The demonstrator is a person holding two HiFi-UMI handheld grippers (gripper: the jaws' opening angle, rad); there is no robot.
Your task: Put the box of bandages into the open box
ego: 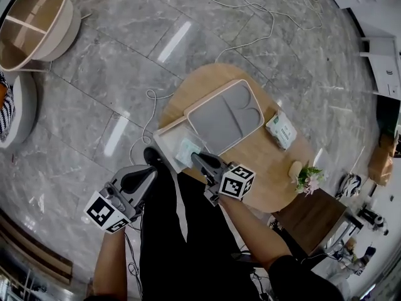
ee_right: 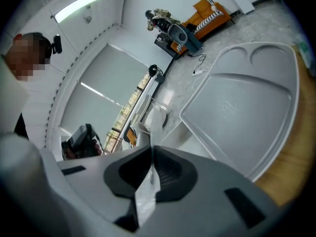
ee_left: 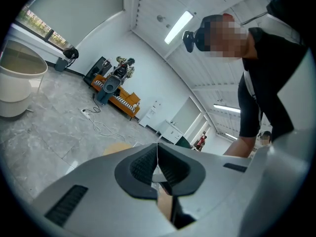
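On the oval wooden table [ego: 266, 162] an open white box [ego: 165, 142] stands at the near left edge. A pale green box of bandages [ego: 187, 148] lies inside it. My right gripper [ego: 196, 159] reaches down to that spot. In the right gripper view my right gripper [ee_right: 151, 150] is shut on a thin white flap [ee_right: 156, 120] seen edge-on; whose flap it is I cannot tell. My left gripper [ego: 149, 173] hangs off the table beside the person's legs. In the left gripper view it [ee_left: 157, 152] is shut with nothing in it.
A grey compartment tray [ego: 222, 115] [ee_right: 242, 107] lies partly over the white box's far side. A second small packet [ego: 281, 129], a pale oval lump [ego: 294, 168] and a small flower bunch [ego: 309, 179] sit on the table's right part. Cables run over the marble floor.
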